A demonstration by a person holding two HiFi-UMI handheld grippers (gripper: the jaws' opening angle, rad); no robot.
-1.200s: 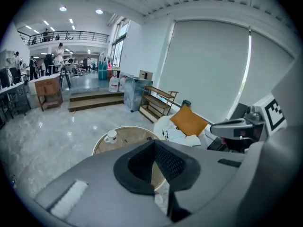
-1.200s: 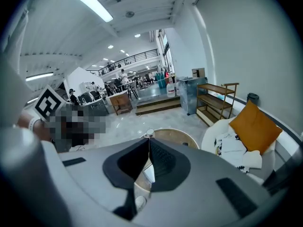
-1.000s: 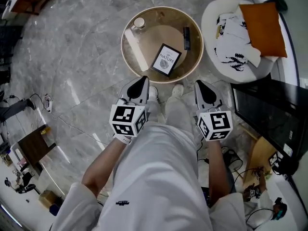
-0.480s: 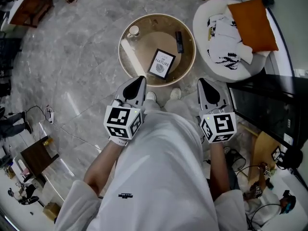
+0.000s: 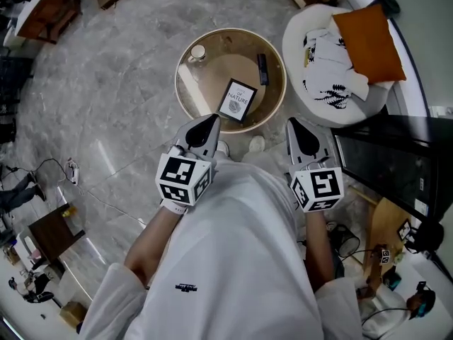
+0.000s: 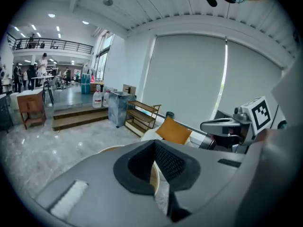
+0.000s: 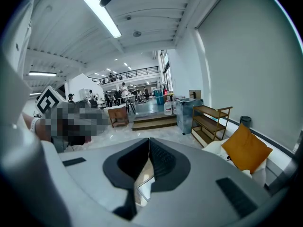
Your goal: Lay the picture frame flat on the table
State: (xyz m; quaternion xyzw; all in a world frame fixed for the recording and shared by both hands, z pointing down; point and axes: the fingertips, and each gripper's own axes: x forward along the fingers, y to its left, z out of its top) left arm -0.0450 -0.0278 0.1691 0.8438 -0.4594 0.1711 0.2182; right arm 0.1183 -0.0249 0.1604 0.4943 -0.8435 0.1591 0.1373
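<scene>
The black picture frame (image 5: 236, 100) with a white print sits near the front of the round wooden table (image 5: 187, 83). Its face shows toward me; whether it leans or lies flat I cannot tell. My left gripper (image 5: 210, 122) hangs short of the table's near rim, jaws shut, nothing in them. My right gripper (image 5: 294, 125) is level with it further right, over the floor, also shut and empty. In the left gripper view the pads (image 6: 154, 148) meet, with the table rim behind them. The right gripper view shows the closed jaws (image 7: 148, 148).
A small jar (image 5: 197, 52) and a black remote (image 5: 262, 68) share the table. A white round chair (image 5: 297, 30) with an orange cushion (image 5: 368, 41) and patterned cloth (image 5: 329, 69) stands to the right. A dark screen (image 5: 386, 168) is at the near right, and cables lie on the marble floor.
Both grippers have risen in front of my body. The table and frame look smaller and farther below. The frame keeps its place on the table.
</scene>
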